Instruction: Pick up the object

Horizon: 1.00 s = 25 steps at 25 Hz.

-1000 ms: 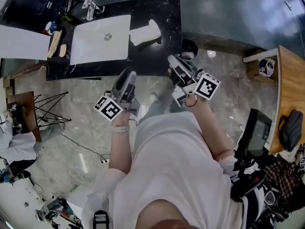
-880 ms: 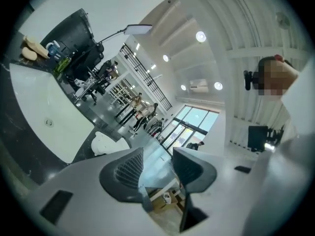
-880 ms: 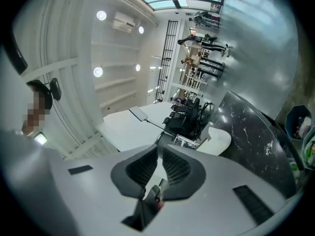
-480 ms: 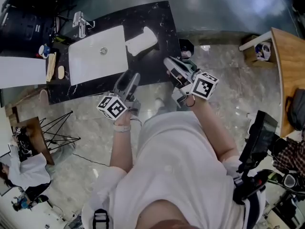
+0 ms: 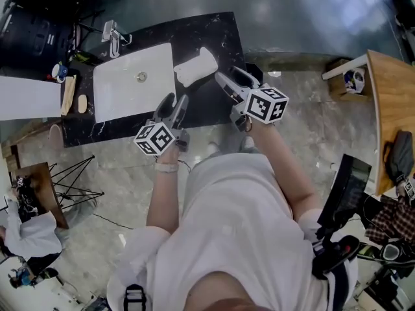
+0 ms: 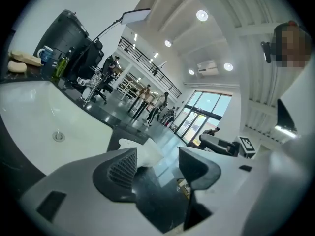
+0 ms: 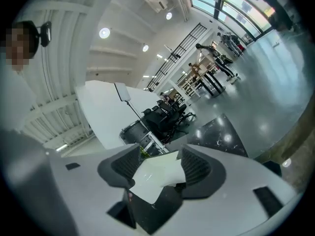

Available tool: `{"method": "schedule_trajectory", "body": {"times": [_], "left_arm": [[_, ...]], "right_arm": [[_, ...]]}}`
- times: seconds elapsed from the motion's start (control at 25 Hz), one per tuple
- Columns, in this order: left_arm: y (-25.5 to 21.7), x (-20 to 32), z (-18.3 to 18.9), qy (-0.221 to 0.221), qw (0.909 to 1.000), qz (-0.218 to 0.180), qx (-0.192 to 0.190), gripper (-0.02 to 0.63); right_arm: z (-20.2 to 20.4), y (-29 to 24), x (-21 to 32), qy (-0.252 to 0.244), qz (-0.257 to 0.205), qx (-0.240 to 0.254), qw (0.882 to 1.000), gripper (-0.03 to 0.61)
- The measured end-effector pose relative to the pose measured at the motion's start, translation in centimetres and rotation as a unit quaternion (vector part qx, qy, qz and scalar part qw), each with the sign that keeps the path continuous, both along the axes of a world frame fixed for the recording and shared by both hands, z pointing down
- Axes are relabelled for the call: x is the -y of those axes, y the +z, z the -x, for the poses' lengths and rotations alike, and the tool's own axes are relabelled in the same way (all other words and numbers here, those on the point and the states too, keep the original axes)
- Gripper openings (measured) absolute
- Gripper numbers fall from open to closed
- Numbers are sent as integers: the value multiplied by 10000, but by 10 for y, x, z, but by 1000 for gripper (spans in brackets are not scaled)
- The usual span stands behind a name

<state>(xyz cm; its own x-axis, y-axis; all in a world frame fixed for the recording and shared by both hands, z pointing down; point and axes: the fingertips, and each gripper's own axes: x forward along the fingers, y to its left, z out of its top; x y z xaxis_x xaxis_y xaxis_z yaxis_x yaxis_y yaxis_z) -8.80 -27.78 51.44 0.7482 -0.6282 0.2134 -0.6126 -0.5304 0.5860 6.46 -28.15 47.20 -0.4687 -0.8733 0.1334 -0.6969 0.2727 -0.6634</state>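
Observation:
A white folded object [image 5: 196, 67] lies on the black counter [image 5: 214, 34] just right of the white sink basin [image 5: 130, 83]. My right gripper [image 5: 225, 78] reaches over the counter's near right part, its tips close to the object. Its jaws are opening, and in the right gripper view the object [image 7: 152, 178] shows in the gap between the pads without being pressed. My left gripper [image 5: 176, 101] hovers at the counter's front edge, jaws still opening and empty. In the left gripper view the object [image 6: 142, 154] lies beyond the fingers [image 6: 123, 168].
A faucet [image 5: 113, 31] stands behind the basin, with small items [image 5: 71, 92] on the counter's left end. A wooden table [image 5: 392, 102] is at the far right. A black wire stand [image 5: 71, 186] is on the floor to the left.
Both grippers have moved forward to the counter, the right one nearing the white object. The right jaws went from shut to apart, and the left jaws spread wider.

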Motion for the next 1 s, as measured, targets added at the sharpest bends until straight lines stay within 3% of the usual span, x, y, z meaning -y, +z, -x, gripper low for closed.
{"method": "schedule_trajectory", "body": {"times": [0.48, 0.8, 1.0], "left_arm": [[21, 78, -5, -406, 9970, 89, 660, 273], [57, 103, -14, -333, 9931, 521, 992, 298], [67, 112, -23, -198, 9912, 669, 1127, 301]], "right_arm": [[-5, 42, 79, 160, 628, -1198, 9907, 311], [7, 90, 114, -246, 1084, -2105, 9713, 324], [14, 123, 122, -419, 1445, -2385, 9594, 324]]}}
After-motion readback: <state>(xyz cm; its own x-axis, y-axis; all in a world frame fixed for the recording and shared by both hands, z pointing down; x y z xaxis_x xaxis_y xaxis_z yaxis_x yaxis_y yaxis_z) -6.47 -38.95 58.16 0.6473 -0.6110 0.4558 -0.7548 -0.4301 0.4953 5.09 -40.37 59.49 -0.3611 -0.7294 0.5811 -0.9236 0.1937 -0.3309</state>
